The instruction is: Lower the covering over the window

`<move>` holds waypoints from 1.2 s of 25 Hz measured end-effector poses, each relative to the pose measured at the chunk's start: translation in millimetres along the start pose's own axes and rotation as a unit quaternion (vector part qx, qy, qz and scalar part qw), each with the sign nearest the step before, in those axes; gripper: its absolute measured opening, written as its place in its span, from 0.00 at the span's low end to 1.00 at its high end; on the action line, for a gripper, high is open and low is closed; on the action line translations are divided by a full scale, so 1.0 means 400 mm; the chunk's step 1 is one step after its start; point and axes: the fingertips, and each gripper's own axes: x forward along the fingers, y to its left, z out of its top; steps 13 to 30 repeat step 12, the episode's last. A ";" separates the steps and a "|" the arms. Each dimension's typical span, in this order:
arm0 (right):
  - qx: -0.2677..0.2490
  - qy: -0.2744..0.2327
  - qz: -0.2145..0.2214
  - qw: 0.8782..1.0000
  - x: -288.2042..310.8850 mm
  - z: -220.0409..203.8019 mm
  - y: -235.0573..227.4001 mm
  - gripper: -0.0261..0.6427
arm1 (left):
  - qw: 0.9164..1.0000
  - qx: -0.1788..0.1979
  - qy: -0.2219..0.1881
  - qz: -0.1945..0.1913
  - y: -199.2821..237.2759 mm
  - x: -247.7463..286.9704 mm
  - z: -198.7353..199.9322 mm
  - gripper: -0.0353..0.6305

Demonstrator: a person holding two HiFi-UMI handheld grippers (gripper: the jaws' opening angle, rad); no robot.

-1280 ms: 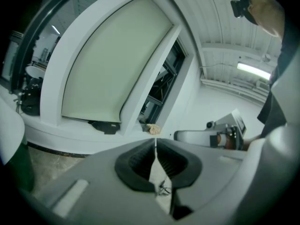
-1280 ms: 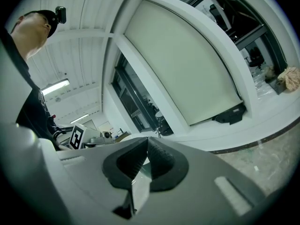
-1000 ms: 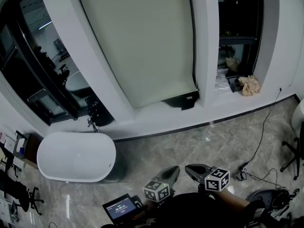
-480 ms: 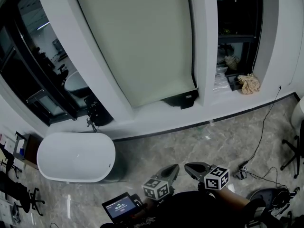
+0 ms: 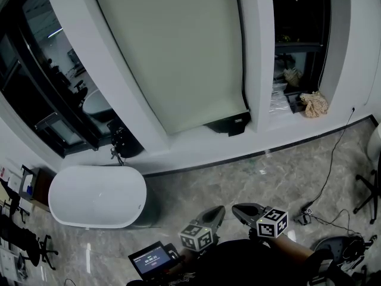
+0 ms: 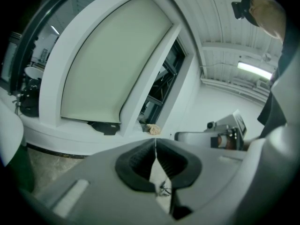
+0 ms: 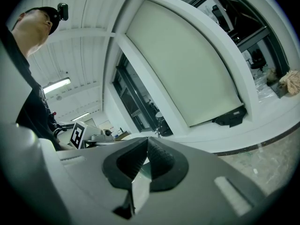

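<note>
My left gripper (image 5: 218,213) and right gripper (image 5: 239,211) are both closed on nothing. Well ahead and above them hangs the blind (image 5: 178,52), nearly at the sill (image 5: 196,143). It looks light and limp. I'd pinch what seems a thin, slippery cord (image 5: 242,70) on its right edge.

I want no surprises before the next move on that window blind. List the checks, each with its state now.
1. The blind is drawn down close to the sill: ok.
2. The left gripper is shut and empty: ok.
3. The right gripper is shut and empty: ok.
4. Grippers near the blind: not ok, both are far back by the body.
5. The dark box under the blind's edge blocks it: cannot tell.
</note>
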 end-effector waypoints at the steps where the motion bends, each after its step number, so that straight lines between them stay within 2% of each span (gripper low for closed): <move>1: 0.000 0.000 0.000 1.000 -0.001 -0.001 0.000 0.05 | 1.000 0.000 0.000 0.000 -0.001 0.000 -0.001 0.06; 30: 0.001 0.003 0.004 1.000 0.005 -0.004 -0.005 0.05 | 1.000 -0.001 0.000 0.004 0.007 0.003 -0.006 0.06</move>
